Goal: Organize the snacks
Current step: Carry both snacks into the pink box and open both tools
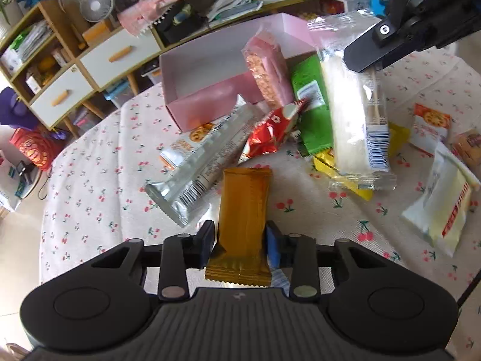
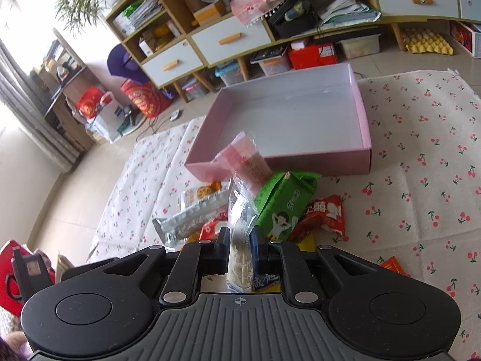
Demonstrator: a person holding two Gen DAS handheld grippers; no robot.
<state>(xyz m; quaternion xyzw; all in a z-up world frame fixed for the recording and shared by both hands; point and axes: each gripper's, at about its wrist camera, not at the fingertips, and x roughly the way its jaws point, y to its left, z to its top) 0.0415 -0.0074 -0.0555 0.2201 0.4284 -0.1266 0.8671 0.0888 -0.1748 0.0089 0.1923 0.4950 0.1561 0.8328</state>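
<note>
In the left wrist view my left gripper (image 1: 240, 236) is shut on the lower end of an amber snack packet (image 1: 245, 198) that stands up over the cherry-print cloth (image 1: 99, 165). My right gripper (image 2: 240, 237) is shut on a long clear-wrapped pack of pale crackers (image 2: 239, 210). That pack (image 1: 348, 126) hangs tilted from the right gripper (image 1: 360, 60) over the snack pile. Beyond the pile lies the open pink box (image 2: 300, 114), with nothing inside. A pink cracker pack (image 1: 266, 66) leans on the box's near wall (image 1: 210, 99).
The pile holds a green pack (image 2: 282, 201), a red packet (image 2: 327, 213), a silver pack (image 1: 204, 162) and a yellow one (image 1: 330, 162). More snacks (image 1: 445, 210) lie at the right. A shelf unit with drawers (image 2: 231, 39) stands behind; the cloth ends at the left.
</note>
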